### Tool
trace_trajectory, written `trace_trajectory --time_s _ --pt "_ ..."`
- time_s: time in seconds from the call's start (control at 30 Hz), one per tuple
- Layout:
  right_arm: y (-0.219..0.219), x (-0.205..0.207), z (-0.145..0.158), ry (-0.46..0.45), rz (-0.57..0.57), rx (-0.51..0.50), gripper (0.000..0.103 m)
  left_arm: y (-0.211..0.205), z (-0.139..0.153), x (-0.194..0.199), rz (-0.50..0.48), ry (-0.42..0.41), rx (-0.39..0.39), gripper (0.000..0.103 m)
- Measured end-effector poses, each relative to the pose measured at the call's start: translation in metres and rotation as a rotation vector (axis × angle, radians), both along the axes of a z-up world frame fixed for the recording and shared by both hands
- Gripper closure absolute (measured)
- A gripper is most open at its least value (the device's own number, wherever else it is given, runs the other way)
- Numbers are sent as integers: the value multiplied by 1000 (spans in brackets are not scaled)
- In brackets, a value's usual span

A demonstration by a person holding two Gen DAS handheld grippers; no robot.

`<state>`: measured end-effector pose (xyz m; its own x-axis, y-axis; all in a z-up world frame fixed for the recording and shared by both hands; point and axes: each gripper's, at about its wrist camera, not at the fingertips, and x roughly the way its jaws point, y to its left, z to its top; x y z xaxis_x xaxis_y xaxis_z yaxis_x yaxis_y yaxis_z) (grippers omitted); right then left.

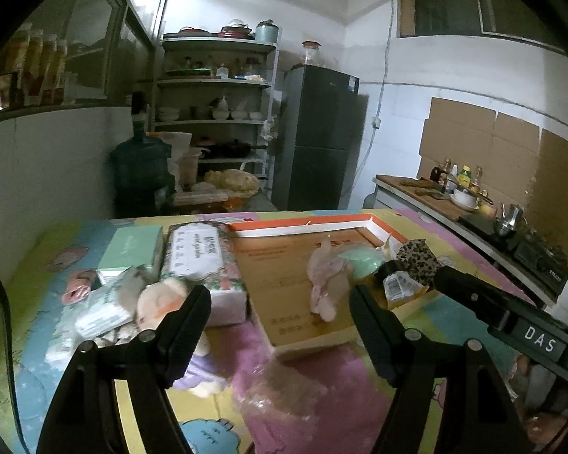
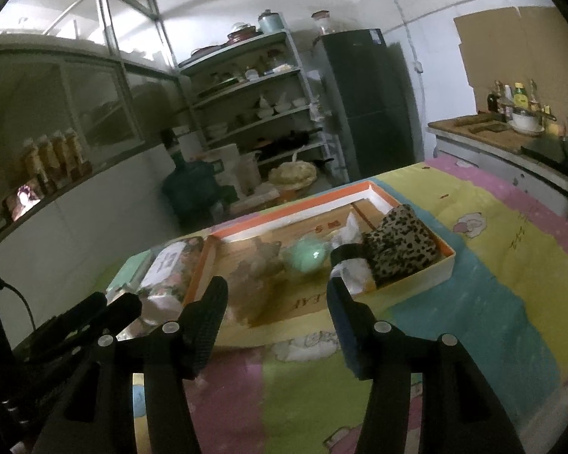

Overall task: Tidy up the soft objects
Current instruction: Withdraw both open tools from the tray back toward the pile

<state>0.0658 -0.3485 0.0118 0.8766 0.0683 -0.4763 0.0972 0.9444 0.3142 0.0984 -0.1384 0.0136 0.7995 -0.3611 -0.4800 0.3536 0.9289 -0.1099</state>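
While both sets of jaws stand wide and hold nothing, the left gripper [image 1: 280,302] should drop onto the plush toy [image 1: 159,302] lying near-left of the orange-rimmed box [image 1: 306,223] on the bench, pinch its middle, then lift clear of the tissue pack [image 1: 200,257].

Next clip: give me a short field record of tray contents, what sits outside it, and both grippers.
surface: patterned cloth
tray: orange-rimmed box, open
in tray: leopard pouch, green ball, pink soft item
left of tray: floral tissue pack, green box, plush toy
left gripper: open, empty
right gripper: open, empty
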Motion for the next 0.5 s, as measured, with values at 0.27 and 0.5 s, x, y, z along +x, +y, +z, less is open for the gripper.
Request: trace_trajectory --time_s 0.27,0.5 --pt "26 -10 7 -4 34 -34 42 26 5 -11 39 -21 -7 28" --pt "48 -15 9 3 73 -64 41 69 10 -14 121 -38 -33 28"
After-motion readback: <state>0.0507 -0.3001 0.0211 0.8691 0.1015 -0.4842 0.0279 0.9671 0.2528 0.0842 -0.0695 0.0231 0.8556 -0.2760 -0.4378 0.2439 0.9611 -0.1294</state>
